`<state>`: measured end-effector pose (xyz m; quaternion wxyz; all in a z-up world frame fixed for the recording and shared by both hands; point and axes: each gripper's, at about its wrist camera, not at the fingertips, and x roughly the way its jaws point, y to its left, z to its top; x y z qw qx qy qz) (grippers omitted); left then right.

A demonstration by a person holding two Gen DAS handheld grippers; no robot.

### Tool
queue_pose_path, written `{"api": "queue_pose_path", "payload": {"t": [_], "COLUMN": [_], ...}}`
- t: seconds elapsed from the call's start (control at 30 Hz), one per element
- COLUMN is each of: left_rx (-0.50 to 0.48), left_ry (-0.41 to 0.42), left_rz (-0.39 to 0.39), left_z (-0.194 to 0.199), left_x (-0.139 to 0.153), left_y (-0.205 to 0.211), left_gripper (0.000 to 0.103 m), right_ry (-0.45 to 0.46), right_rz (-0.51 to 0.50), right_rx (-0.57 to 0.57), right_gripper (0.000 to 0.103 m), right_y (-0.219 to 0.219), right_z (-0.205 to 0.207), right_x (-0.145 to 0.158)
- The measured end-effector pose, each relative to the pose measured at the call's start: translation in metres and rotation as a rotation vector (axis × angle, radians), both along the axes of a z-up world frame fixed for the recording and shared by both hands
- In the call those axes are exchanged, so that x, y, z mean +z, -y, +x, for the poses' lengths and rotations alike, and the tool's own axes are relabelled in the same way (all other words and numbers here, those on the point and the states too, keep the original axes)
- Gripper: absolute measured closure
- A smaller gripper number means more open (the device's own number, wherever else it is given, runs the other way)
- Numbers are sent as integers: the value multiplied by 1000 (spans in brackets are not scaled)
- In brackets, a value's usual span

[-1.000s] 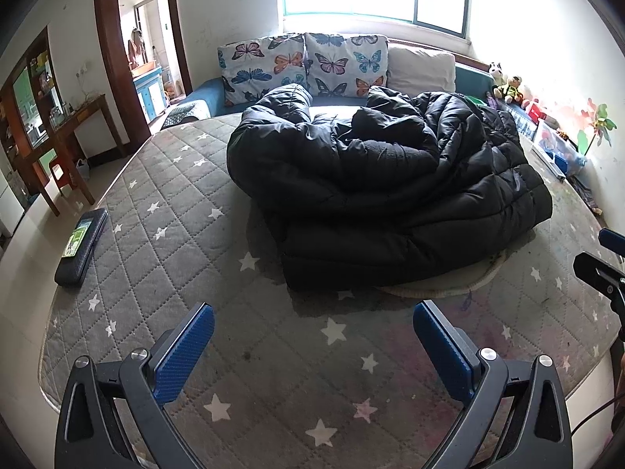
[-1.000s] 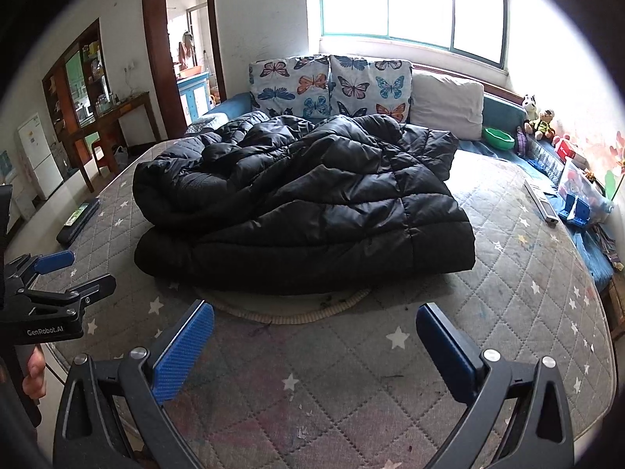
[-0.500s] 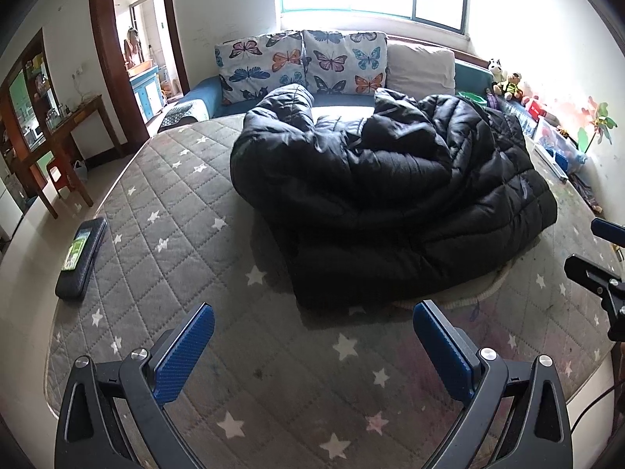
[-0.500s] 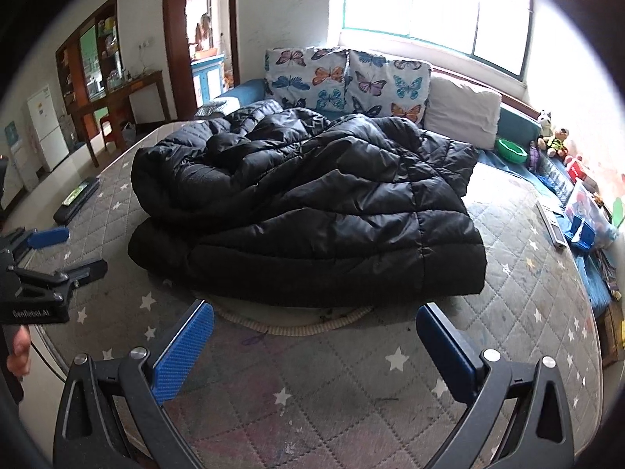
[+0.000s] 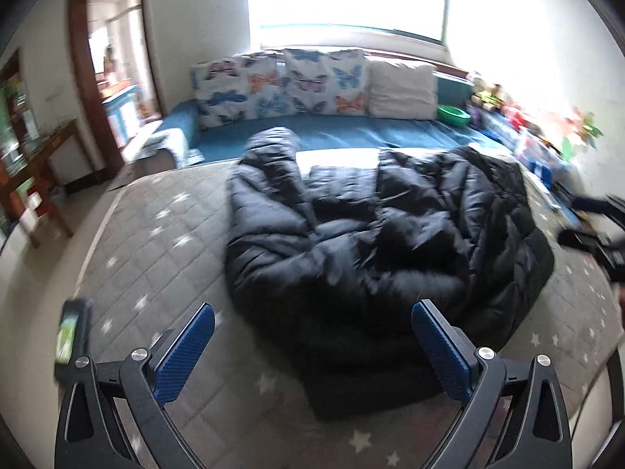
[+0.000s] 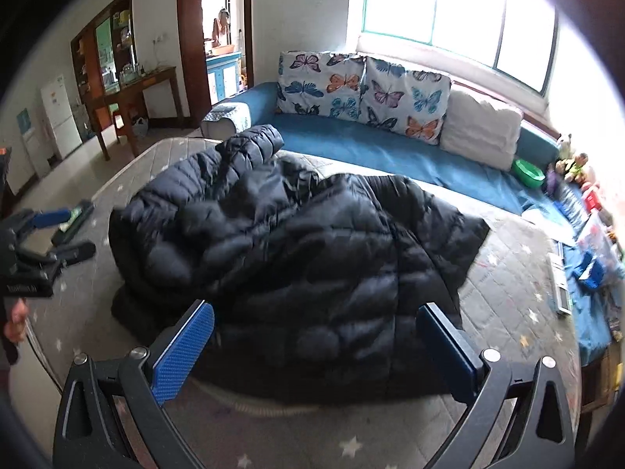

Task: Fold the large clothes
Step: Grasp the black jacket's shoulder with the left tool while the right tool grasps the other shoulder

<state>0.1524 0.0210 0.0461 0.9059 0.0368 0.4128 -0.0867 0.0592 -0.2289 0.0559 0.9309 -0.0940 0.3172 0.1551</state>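
Note:
A large black puffer jacket [image 5: 375,250] lies in a loose folded heap on the grey star-quilted mattress [image 5: 156,242]. It also shows in the right wrist view [image 6: 304,258]. My left gripper [image 5: 312,348] is open and empty, just above the jacket's near left edge. My right gripper [image 6: 316,346] is open and empty, over the jacket's near edge. The left gripper shows at the left of the right wrist view [image 6: 58,234]. The right gripper shows blurred at the right edge of the left wrist view [image 5: 593,226].
A blue sofa [image 6: 390,148] with butterfly cushions [image 6: 363,86] and a white pillow [image 6: 480,133] runs behind the mattress. A dark flat case [image 5: 72,336] lies at the mattress's left edge. Toys and boxes [image 6: 586,211] line the right side. A wooden desk [image 6: 133,97] stands by the doorway.
Both grippers have moved forward and closer to the jacket, which now fills more of each view. The left wrist view is motion-blurred. Both grippers stay open.

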Motion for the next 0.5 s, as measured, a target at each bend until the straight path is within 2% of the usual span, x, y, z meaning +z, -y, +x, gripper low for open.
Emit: {"api": "queue_pose_path", "payload": {"t": [0.13, 0.27, 0.3, 0.33, 0.43, 0.5], "left_rx": [-80, -129, -148, -141, -173, -180], "left_ry": [-32, -55, -75, -89, -112, -109], "left_rz": [34, 102, 114, 131, 116, 94], "left_z": [34, 60, 67, 73, 84, 85], "left_x": [-8, -24, -30, -36, -47, -49], "left_y": [9, 16, 16, 15, 11, 7], "left_gripper": [0, 2, 3, 9, 12, 19], "right_ry": [-33, -80, -94, -109, -155, -180], "right_rz": [12, 46, 49, 46, 13, -29], "right_rx": [-6, -13, -16, -28, -76, -121], "right_gripper": [0, 0, 0, 1, 9, 24], "right_y": [-10, -22, -23, -26, -30, -32], "right_z": [36, 77, 83, 92, 117, 128], "right_x": [4, -1, -2, -6, -21, -31]}}
